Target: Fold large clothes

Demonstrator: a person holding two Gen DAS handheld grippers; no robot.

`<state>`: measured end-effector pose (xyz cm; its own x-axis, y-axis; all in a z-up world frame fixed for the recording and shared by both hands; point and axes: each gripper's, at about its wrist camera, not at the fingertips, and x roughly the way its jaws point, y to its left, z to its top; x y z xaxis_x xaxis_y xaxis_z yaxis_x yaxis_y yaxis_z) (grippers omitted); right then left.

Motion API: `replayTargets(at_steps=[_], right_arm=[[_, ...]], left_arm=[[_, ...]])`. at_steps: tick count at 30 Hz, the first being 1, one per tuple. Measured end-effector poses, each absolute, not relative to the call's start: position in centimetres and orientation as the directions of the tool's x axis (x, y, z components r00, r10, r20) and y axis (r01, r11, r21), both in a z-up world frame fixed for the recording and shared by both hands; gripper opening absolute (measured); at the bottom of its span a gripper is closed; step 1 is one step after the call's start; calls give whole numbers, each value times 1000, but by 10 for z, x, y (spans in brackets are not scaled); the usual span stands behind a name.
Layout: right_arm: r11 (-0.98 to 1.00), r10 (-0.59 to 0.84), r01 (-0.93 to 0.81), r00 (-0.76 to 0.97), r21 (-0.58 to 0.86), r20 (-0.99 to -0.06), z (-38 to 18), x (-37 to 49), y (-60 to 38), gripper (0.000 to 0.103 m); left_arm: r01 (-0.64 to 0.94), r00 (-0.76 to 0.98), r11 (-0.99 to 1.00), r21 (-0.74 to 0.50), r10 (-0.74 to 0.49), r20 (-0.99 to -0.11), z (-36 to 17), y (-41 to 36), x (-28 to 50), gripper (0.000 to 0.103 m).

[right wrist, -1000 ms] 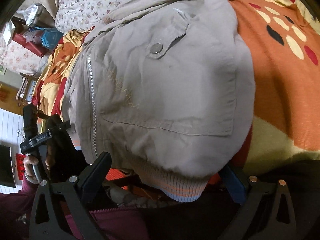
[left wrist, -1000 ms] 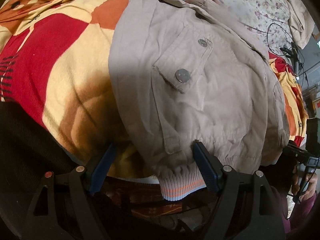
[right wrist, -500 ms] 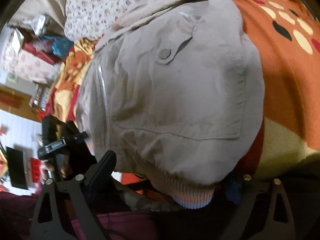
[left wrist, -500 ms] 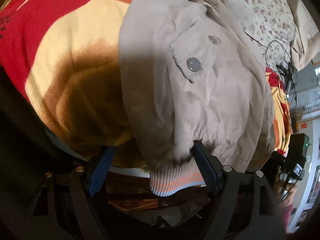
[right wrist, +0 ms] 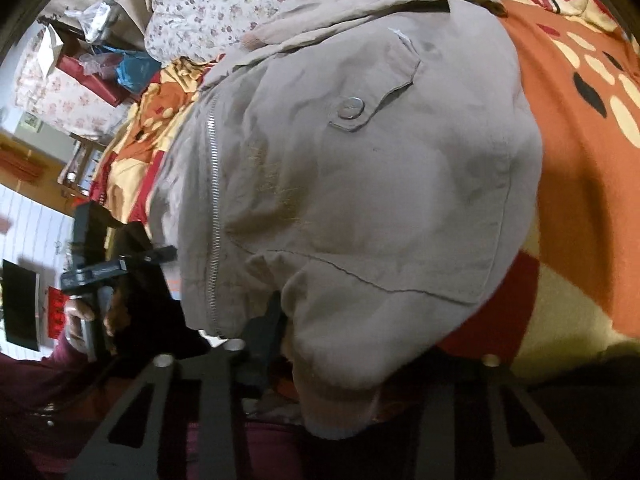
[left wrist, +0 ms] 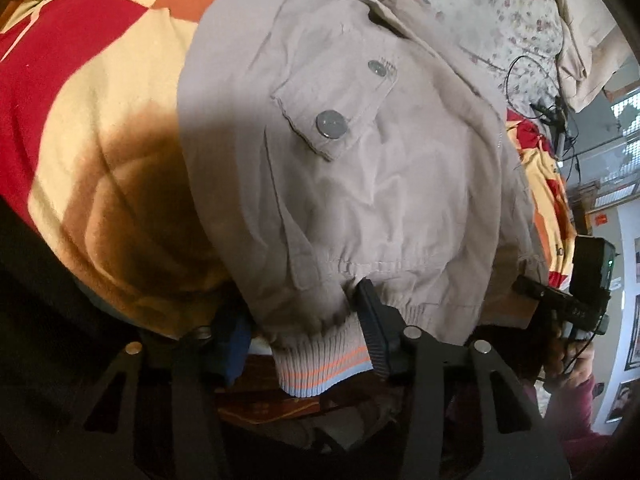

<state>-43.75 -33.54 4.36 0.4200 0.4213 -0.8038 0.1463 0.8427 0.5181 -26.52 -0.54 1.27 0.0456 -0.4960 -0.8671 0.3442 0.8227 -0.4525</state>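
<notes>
Both hand-held grippers [left wrist: 304,340] [right wrist: 352,344] just closed, pinching jacket [left wrist: 360,184] hem.

One jacket [left wrist: 360,184], two snap buttons [left wrist: 331,124] in the left view, one blanket [left wrist: 92,112], perhaps one pillow [left wrist: 516,4].

We tilt both tongs steeply downward; the left tongs [left wrist: 304,336] and right tongs [right wrist: 360,344] have just been closing, cloth between their jaws.
</notes>
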Motion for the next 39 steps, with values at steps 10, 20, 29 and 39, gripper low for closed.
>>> replayTargets(at_steps=[10,20,29,39], right_arm=[[855,429,74,454,513,-781,60,-439,-326,26],[730,497,-18,699,683,-514,136,-416,-359,16],[733,381,18,817,681,-432,167,-335,-406,15],[699,240,224,822,679,-517,135,-225,-489,14]], left_arm=[[409,60,761,-504,-573,-817,55,2,-270,12],[407,254,695,-594,-710,-657,140,17,-213,11],[444,389,713,-543,-699,-600,175,-26,-128,11],[377,436,806,-457,-589,-680,151,-105,-13,11]])
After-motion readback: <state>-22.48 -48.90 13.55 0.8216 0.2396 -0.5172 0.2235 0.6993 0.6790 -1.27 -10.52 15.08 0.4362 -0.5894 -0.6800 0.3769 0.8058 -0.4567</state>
